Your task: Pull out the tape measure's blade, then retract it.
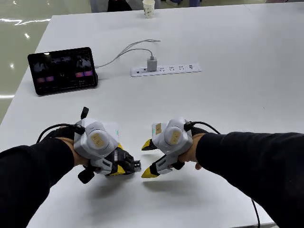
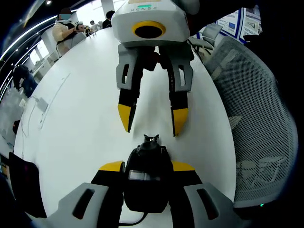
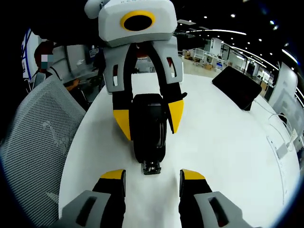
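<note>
Tape measure [image 1: 127, 159], black, is pinched in the left gripper [image 1: 122, 164] over the near part of the white counter [image 1: 228, 95] in the head view. The right gripper [image 1: 147, 159] faces it, spread, just beside. Left gripper view: the jaws clamp the case's sides. Right gripper view: the blade's hook points into the gap between the parted jaws.

My left gripper [image 2: 147, 166]: clamped on black tape [image 2: 147, 187]. Right gripper [image 2: 152, 124]: facing mine, jaws apart, over white table [image 2: 76, 128].
</note>
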